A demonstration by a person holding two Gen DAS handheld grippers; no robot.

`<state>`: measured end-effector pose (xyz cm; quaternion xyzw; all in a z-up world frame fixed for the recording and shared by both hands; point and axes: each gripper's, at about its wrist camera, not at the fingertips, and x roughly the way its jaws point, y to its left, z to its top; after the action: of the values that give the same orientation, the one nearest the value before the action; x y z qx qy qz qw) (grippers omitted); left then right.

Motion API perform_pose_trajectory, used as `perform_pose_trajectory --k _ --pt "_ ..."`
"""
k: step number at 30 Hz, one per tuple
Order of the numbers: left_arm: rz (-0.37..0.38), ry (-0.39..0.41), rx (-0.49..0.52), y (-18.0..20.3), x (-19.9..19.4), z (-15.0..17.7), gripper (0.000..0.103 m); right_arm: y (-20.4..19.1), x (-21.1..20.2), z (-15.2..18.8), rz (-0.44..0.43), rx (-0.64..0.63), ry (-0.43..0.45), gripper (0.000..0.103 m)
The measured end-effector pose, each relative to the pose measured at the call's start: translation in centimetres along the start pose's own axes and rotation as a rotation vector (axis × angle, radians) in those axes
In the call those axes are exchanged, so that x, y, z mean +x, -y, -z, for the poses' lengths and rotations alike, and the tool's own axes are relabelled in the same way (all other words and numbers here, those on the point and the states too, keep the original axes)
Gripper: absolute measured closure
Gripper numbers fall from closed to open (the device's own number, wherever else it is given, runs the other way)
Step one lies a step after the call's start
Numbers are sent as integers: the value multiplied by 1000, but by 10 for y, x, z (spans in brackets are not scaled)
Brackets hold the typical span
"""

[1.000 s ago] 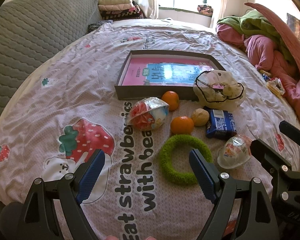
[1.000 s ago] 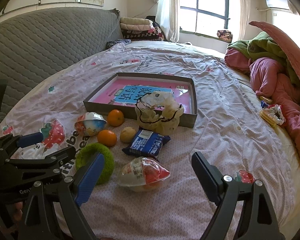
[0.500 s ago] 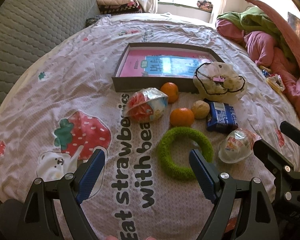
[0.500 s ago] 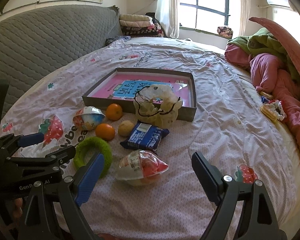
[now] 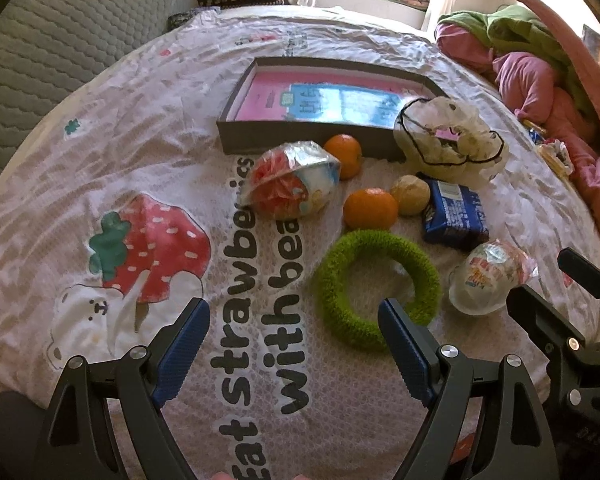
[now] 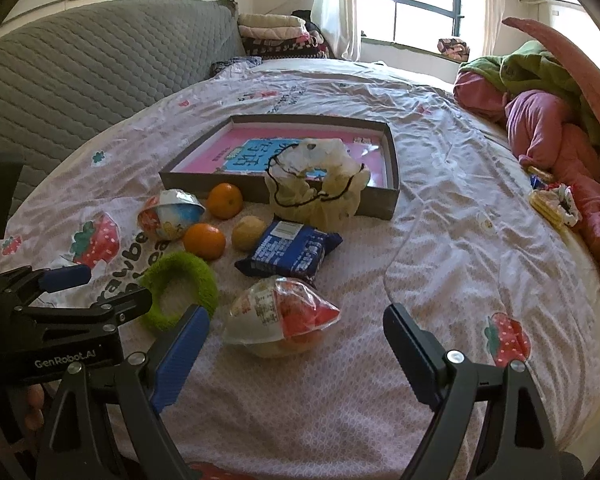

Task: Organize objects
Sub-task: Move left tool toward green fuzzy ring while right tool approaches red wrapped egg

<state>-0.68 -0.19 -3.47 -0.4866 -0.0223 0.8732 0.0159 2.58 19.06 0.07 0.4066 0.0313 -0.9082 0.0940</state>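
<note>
Both grippers hang over the near edge of a bed, jaws spread wide and empty. The left gripper (image 5: pixel 294 328) fills the bottom of its own view and shows again at the lower left of the right wrist view, where "GenRobot.AI" is printed on its black body. Only the left wrist view makes the bedsheet (image 5: pixel 80 160) lettering readable: "Eat strawberries with bea…" beside a strawberry-and-bear print. Only the right wrist view takes in the quilted grey headboard (image 6: pixel 100 64) at upper left and the tall window at upper right.

The right gripper (image 6: pixel 296 336) frames a crinkly plastic-wrapped cup (image 6: pixel 280 312) at centre bottom, not touching it. To the left of that lies a fuzzy green ring (image 5: pixel 376 288), its near rim just behind the left gripper's right fingertip in the left wrist view. Above it sit two smooth oranges (image 5: pixel 370 208), a pale round ball (image 5: pixel 410 194), a glossy blue snack packet (image 6: pixel 290 250) and a second wrapped cup (image 5: pixel 292 184). At mid-frame a shallow grey cardboard box (image 6: pixel 376 200) holds a pink and blue sheet, with a crumpled translucent bag (image 6: pixel 318 184) against its front wall.
</note>
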Motion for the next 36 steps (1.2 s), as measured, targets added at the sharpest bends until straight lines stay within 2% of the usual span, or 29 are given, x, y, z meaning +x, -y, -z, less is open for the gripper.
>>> perform_pose_trajectory --k 17,25,30,32,36 --pt "17 1 -2 0 19 -2 16 12 21 4 -2 71 -32 14" --pt "91 -12 -8 6 30 -1 16 12 34 3 -65 113 -48 15" --pt "119 -14 -28 5 33 -1 18 14 39 3 -141 148 -46 27" --pt "119 -9 -31 4 32 -1 28 13 41 4 -175 148 -47 32" --pt "130 -14 -24 6 33 -1 37 8 42 4 -217 138 -48 42"
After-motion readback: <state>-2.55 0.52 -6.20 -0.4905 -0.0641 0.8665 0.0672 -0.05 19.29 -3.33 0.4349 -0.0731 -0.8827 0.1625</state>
